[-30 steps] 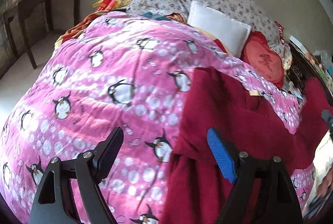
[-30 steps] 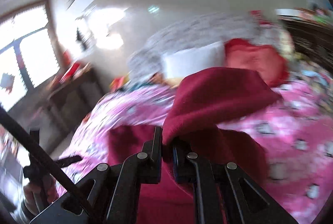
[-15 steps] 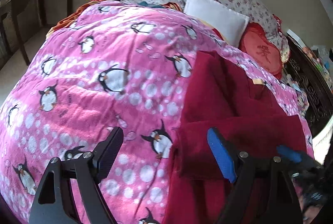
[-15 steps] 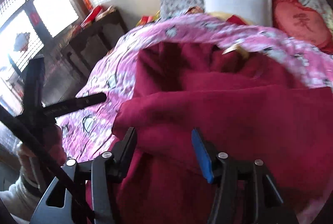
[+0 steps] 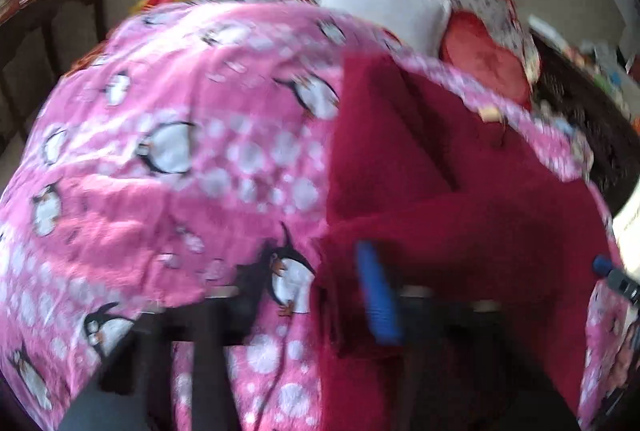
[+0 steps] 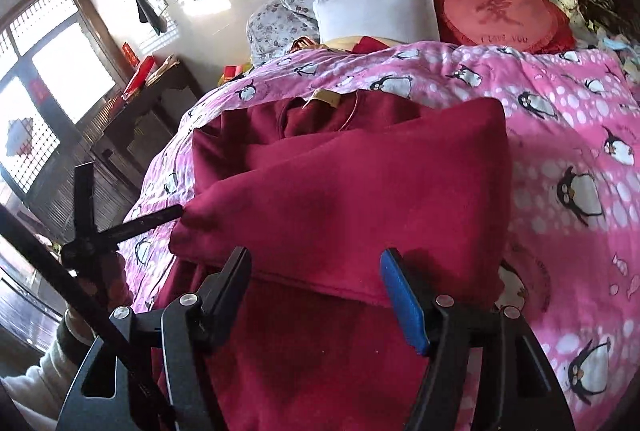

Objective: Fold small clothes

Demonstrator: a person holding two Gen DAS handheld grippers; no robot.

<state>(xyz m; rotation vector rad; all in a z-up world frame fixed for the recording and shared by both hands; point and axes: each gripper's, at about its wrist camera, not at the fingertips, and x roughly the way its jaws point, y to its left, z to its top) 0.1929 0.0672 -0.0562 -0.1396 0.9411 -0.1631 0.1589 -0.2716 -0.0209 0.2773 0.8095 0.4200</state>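
Step in hand: one fold across the dark red garment (image 6: 360, 199) appears laid; a doubled panel lies over the lower layer, its hem edge facing the right gripper (image 6: 316, 295). Judged partway through the task.
Garment location: spread on the pink penguin blanket (image 6: 560, 135) of the bed, neckline and label towards the pillows (image 6: 372, 7); near end hangs towards the cameras.
Right fingers: released, set wide apart, grasping nothing; fold edge lies just beyond the tips.
Left gripper (image 5: 296, 295): picture blurred; fingers look spread apart, blue pad (image 5: 376, 295) over the garment's left edge, dark finger over the blanket. No cloth seen between them.
Pose, right: low over the garment's near portion, pointing up the bed towards the pillows.
Pose, left: at the garment's left border, pointing the same way; seen from the right view reaching in to the fold's left corner.
Next move calls for: a fresh grasp on an unfolded edge, probably the hanging near end, both corners lifted evenly to keep layers aligned.
Risk: plush blanket may drag the lower layer askew.
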